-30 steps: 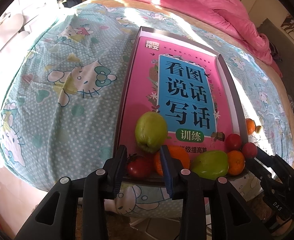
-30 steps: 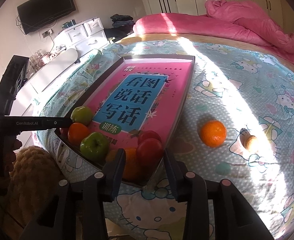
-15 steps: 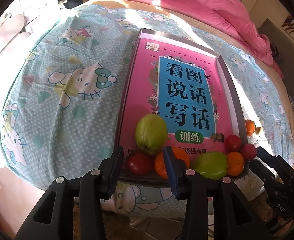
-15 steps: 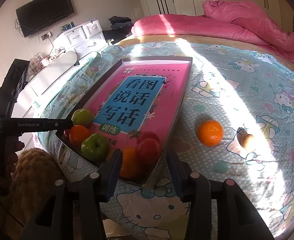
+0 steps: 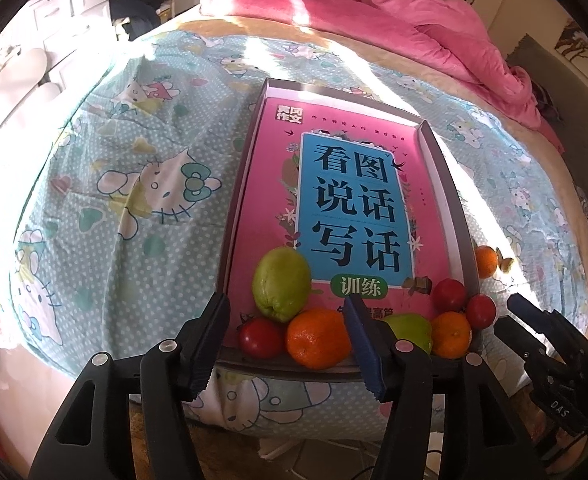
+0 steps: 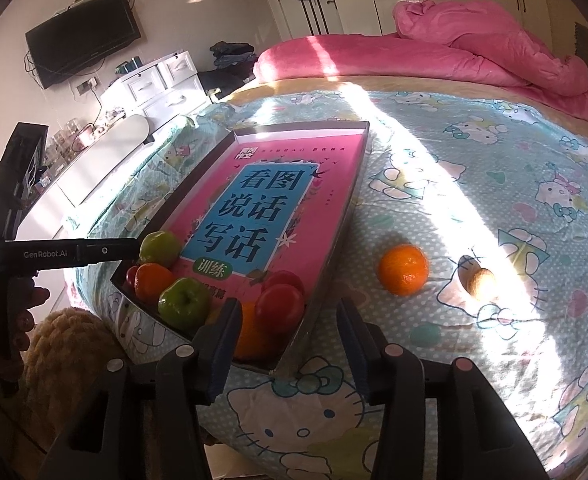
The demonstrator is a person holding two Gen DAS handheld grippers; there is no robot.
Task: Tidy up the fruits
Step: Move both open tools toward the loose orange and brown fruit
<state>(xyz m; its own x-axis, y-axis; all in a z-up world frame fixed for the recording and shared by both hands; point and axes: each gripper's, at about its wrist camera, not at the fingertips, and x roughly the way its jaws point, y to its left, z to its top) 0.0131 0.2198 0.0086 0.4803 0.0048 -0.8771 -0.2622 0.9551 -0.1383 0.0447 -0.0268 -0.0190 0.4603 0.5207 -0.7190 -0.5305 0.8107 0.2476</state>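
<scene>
Mostly the fruit is already gathered: a green fruit (image 5: 281,283), a tomato (image 5: 260,337), an orange (image 5: 318,338) and several more crowd the near end of the shallow tray (image 5: 445,184), which lies on the bed (image 6: 494,184) with a pink book (image 5: 334,184) as its floor. Two pieces are left outside it, a loose orange (image 6: 403,269) and a small brown fruit (image 6: 480,278), both on the bedspread to the right of the tray's long side. That is the relation the next move turns on, I judge: the loose orange lies ahead and slightly right of the right gripper (image 6: 290,344), near it, while the left gripper (image 5: 286,340) faces the tray's near edge with the tray in the way. Both grippers are spread wide and hold nothing. The right hand is better placed to reach.
</scene>
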